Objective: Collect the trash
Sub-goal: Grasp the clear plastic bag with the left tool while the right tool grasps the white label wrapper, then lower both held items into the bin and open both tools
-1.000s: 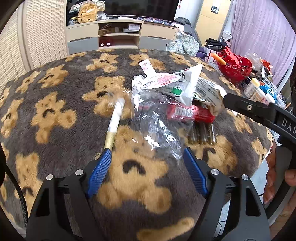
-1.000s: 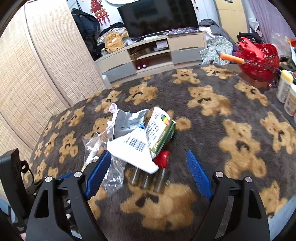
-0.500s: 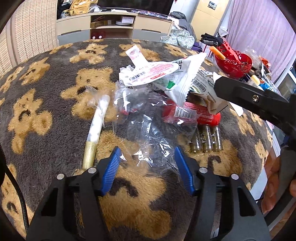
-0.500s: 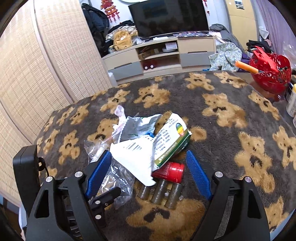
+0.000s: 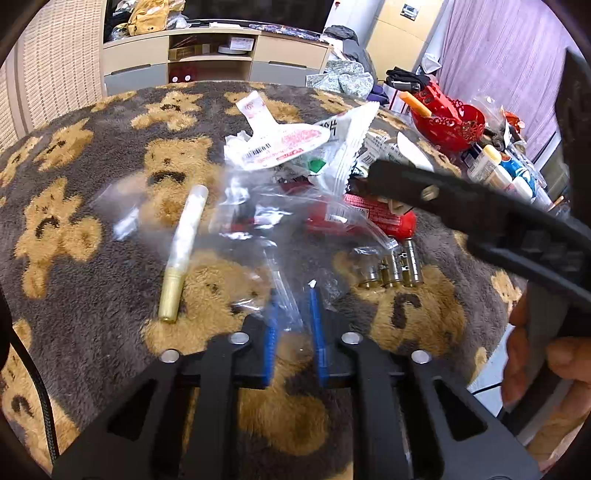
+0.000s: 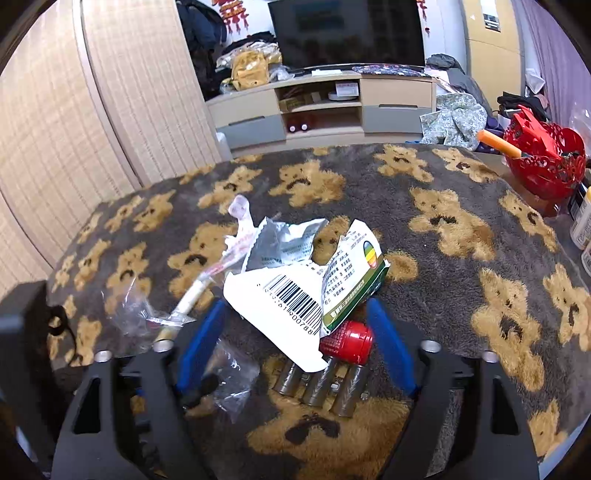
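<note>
A heap of trash lay in the middle of the blanket (image 6: 461, 192), which was fuzzy, dark grey and covered in tan teddy bears. The left claw (image 5: 293, 299) had its blue fingers nearly together, pinching the near edge of a clear plastic bag (image 5: 266, 221). The right claw (image 6: 295, 317) was wide open, with one finger on each side of a white wrapper (image 6: 284, 295), a green box (image 6: 354, 284), a red can (image 6: 345, 341) and three batteries (image 6: 321, 384). It held nothing. A white and gold tube (image 5: 183, 251) lay just beside the bag. A red basket (image 6: 543, 162) sat at the blanket's far right edge. Behind it all were a TV cabinet (image 6: 321, 107), a dark TV (image 6: 347, 33) and a woven screen (image 6: 92, 92).
</note>
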{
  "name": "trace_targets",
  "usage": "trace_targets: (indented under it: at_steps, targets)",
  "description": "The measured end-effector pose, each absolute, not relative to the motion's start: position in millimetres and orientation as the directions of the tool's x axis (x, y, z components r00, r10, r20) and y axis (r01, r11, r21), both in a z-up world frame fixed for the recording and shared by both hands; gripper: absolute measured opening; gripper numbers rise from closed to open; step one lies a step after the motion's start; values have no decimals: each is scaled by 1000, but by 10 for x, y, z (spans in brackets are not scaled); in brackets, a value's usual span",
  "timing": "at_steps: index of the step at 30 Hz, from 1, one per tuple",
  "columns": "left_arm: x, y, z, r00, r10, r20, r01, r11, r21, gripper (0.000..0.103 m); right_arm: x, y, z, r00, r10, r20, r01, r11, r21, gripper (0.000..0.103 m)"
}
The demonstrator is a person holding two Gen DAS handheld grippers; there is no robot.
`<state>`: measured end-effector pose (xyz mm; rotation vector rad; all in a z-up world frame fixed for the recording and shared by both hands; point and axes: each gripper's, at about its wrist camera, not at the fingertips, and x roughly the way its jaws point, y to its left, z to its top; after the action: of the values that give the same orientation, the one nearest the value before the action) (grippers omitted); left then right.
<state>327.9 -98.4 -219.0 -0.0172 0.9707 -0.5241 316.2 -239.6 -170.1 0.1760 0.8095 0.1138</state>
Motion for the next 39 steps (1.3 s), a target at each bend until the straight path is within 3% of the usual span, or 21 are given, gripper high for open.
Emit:
trace_targets:
  at_steps: [6, 9, 22, 39]
  targets:
    - [3236, -959, -2113, 461, -431, -776, 423, 875, -235, 13, 3126, -2510, -1705, 699, 153, -699, -1, 977, 212, 39]
    - [3213, -978, -2091, 464, -435, -772, 430, 872, -233, 13, 3086, -2585, -1676, 709, 143, -691, 11, 977, 213, 33]
    - [2830, -946, -1771, 506, -428, -749, 422, 880, -217, 13, 2442, -2845, -1414, 743, 157, -650, 22, 966, 258, 29]
    - [1434, -719, -1327, 550, -443, -708, 415, 881, -229, 13, 965, -2843, -1066, 770, 213, -601, -30, 953, 300, 25]
